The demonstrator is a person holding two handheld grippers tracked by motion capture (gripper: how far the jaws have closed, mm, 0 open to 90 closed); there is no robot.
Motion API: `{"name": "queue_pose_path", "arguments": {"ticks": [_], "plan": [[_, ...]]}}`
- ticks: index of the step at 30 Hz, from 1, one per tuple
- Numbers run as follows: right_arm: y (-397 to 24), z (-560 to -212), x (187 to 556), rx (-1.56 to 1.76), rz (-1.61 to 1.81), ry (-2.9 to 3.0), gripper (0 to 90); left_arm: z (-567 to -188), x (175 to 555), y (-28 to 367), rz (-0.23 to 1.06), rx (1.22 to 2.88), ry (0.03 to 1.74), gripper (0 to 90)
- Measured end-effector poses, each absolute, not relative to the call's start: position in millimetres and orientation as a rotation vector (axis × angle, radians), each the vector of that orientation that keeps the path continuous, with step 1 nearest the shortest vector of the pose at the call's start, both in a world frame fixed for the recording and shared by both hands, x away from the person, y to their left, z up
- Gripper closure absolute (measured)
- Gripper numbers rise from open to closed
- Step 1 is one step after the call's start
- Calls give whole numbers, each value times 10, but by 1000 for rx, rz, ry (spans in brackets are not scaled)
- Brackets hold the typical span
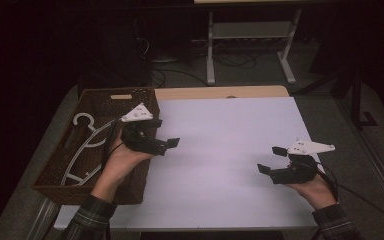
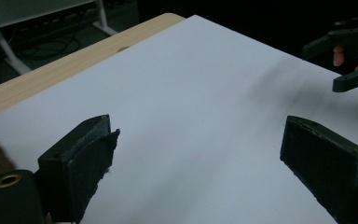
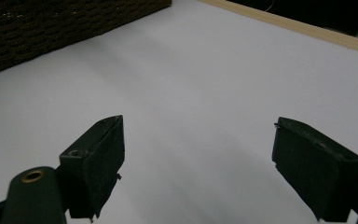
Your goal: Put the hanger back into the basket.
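From the high view, one brown basket (image 1: 55, 172) sits at the left of the white table (image 1: 230, 145). White hangers (image 1: 82, 150) lie inside it; I cannot count them. The left gripper (image 1: 167, 145) hangs just right of the basket, jaws apart. The right gripper (image 1: 272, 160) is near the right edge, jaws apart.

In the left gripper view, its jaws stand wide over bare table, the other gripper far right.

In the right gripper view, wide jaws, basket far left.

No readable text, brand, number or sign appears in any view. The small pale tag (image 1: 120, 97) on the basket's (image 1: 141, 93) far rim, at about ten o'clock on the table (image 1: 220, 93), looks blank.
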State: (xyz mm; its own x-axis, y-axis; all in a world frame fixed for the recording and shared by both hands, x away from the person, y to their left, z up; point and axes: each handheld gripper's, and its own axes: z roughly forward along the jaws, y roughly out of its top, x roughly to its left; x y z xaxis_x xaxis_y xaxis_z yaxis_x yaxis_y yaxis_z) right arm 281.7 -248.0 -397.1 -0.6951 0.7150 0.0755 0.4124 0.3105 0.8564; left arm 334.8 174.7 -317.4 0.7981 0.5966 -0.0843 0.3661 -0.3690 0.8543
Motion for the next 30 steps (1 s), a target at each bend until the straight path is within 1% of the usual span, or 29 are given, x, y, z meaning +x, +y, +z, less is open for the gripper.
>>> {"name": "queue_pose_path", "arguments": {"ticks": [3,5,8,13,20,30], "plan": [[-2483,-3970,2814,1012,1334,2264,166,-3232,3321,1556,272,2013,679,91],[-2485,-3970,2814,1012,1334,2264,166,-3245,3315,1515,265,2020,672,91],[-2490,-3972,2815,1011,1332,2264,166,-3345,3290,1297,226,2021,641,91],[-2497,-3971,2812,1010,1333,2262,165,-3496,3269,1119,206,2038,617,88],[-2492,-3977,2807,1012,1331,2265,163,-3729,3243,1028,222,2055,598,76],[-2472,-4012,2809,1002,1322,2277,157,-3921,3250,1092,238,2073,603,76]]}}
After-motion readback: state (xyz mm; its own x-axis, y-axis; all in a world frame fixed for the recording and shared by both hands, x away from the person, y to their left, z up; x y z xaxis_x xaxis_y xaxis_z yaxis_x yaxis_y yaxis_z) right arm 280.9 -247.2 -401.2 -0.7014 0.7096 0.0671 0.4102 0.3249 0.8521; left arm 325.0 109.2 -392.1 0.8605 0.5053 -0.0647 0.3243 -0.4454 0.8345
